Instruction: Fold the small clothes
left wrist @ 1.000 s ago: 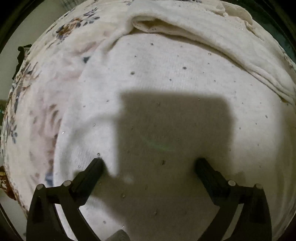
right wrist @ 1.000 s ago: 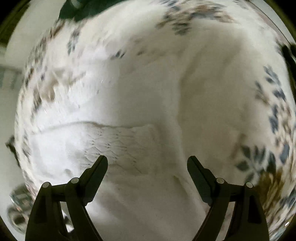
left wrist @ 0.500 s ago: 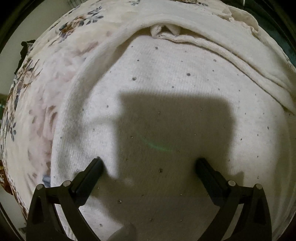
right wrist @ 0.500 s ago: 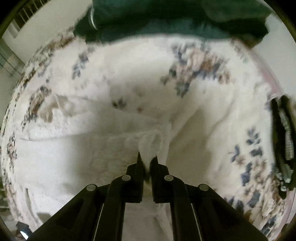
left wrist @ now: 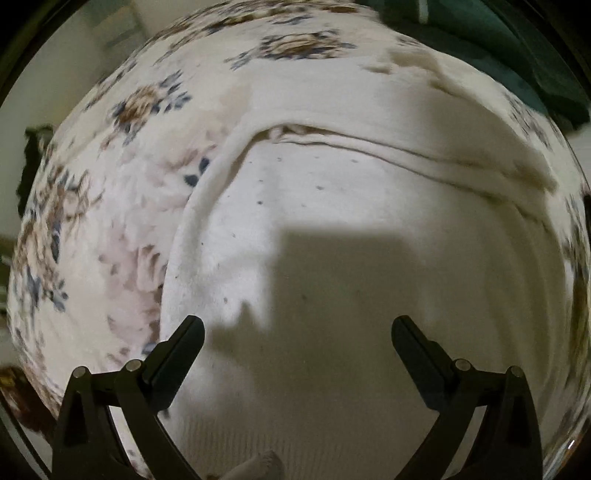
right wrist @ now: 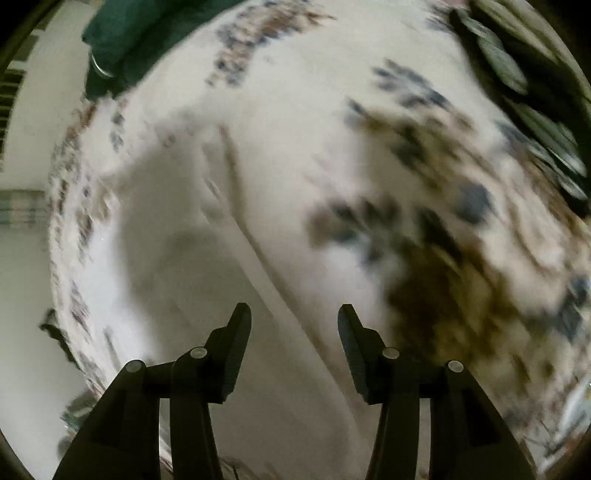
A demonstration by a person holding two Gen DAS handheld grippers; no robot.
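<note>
Floral blanket (left wrist: 122, 206) underneath, dark green cloth (right wrist: 122, 33) at eleven o'clock; white garment (left wrist: 369, 236) spread; left gripper (left wrist: 297, 332) and right gripper (right wrist: 294, 317) both released.

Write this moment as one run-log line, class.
left gripper: open above white garment | right gripper: open, holding nothing | garment: sleeve folded over, on floral blanket

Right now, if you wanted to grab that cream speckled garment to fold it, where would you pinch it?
Probably the rounded left edge of the cream garment, coming in from the left over the floral blanket. That edge is doubled and raised, offering a lip; its middle lies flat. The left gripper is open above it.
</note>
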